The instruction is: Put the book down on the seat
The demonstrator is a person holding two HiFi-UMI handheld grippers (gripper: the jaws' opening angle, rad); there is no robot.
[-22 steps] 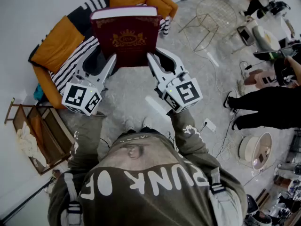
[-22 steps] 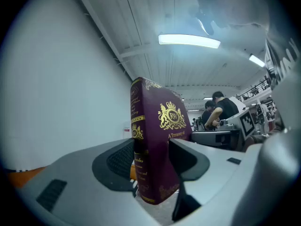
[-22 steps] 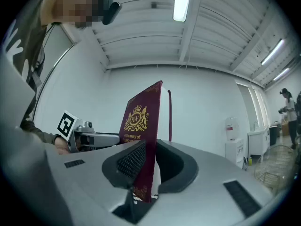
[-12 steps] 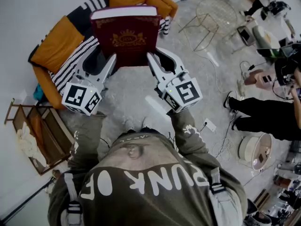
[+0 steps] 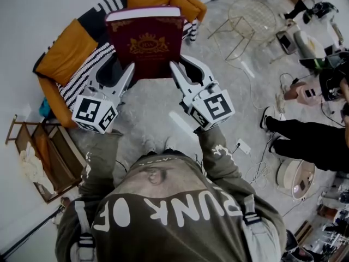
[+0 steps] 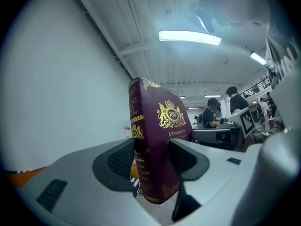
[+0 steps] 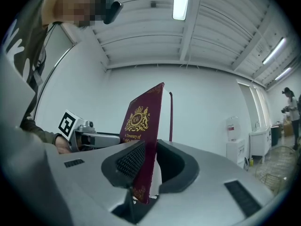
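Left tool [image 5: 115,72] grips book [image 5: 145,40] spine edge, right tool [image 5: 186,70] cover edge.

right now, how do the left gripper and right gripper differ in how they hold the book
The left gripper clamps the book at its spine edge; the right gripper clamps the opposite, page-edge side. The left gripper's jaws stand wider apart than the right gripper's. Both are shut on the book's lower corners, pointing level, holding it upright.

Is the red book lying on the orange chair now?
No, the left tongs and the right tongs hold the book upright in the air, off the chair.
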